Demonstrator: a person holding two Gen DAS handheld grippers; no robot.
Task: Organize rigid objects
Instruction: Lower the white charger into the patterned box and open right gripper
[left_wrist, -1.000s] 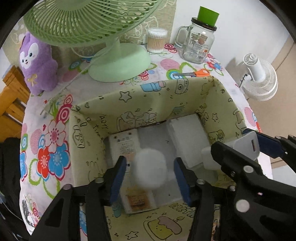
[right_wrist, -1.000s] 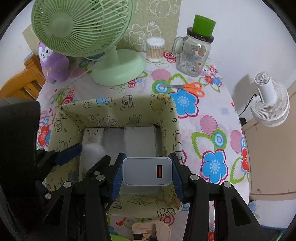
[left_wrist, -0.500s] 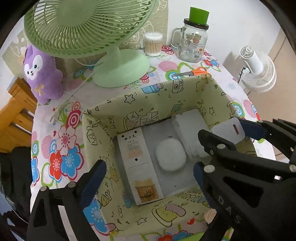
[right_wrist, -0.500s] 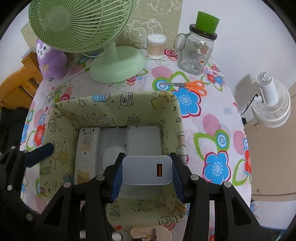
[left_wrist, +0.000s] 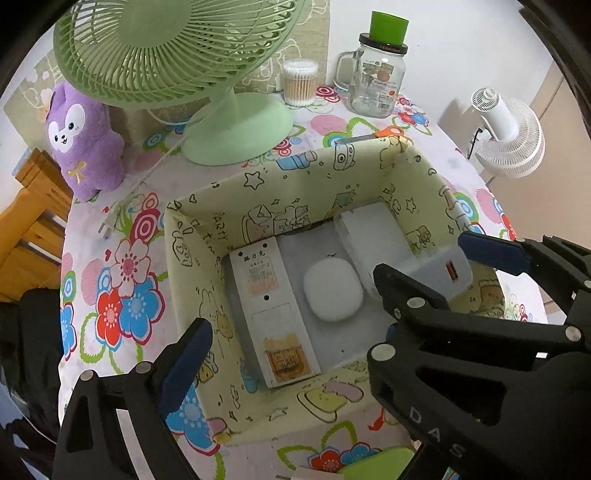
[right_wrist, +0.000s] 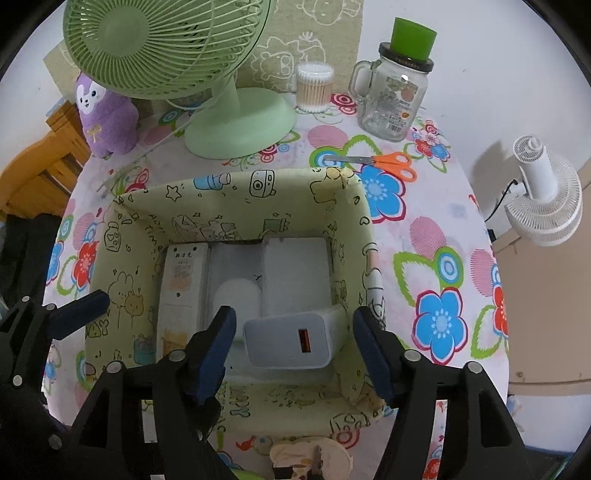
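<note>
Reading "DAS" on the right claw (left_wrist: 458, 251) arm.

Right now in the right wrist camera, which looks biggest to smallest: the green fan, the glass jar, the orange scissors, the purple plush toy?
1. green fan
2. glass jar and purple plush toy, too alike to rank
3. orange scissors

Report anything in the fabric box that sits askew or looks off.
The white USB charger is tilted in the near right corner of the fabric box, between the opening jaws of the right gripper, untouched. The other items lie flat.
</note>
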